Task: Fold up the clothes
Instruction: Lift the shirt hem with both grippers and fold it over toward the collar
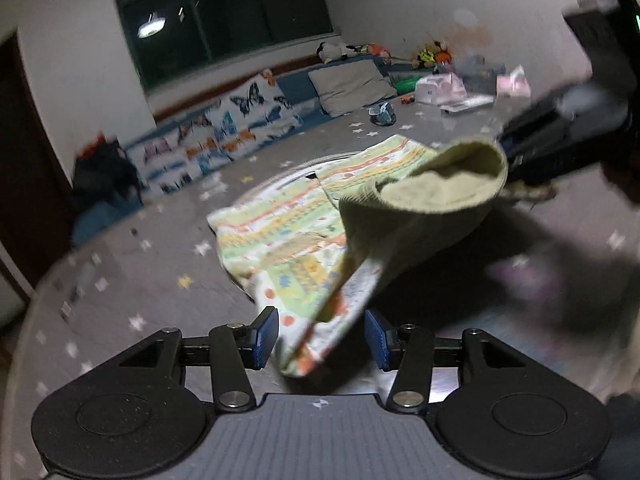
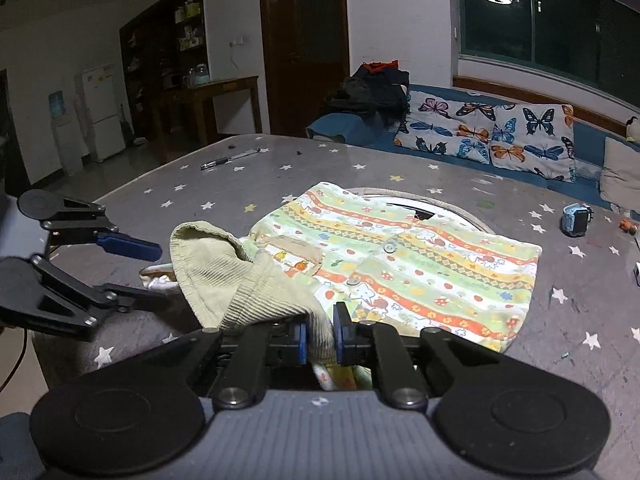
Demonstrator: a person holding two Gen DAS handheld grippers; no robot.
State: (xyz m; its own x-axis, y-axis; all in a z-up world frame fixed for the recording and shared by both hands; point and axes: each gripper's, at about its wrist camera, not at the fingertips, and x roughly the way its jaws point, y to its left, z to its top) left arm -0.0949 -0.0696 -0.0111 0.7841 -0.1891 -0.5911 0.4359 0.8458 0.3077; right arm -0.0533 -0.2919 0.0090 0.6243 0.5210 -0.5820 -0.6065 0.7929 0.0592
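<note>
A child's patterned shirt with green, yellow and orange stripes lies flat on the grey star-print table. Its sleeve ends in an olive ribbed cuff. My right gripper is shut on this sleeve near the cuff and holds it lifted over the shirt's left side. In the left wrist view the shirt and the raised cuff show, with the right gripper blurred at upper right. My left gripper is open, with a shirt edge hanging between its blue pads. It also shows at left.
A pen lies at the table's far edge. A blue watch sits at right. A blue sofa with butterfly cushions and dark clothes runs behind the table. Toys and boxes clutter the far corner.
</note>
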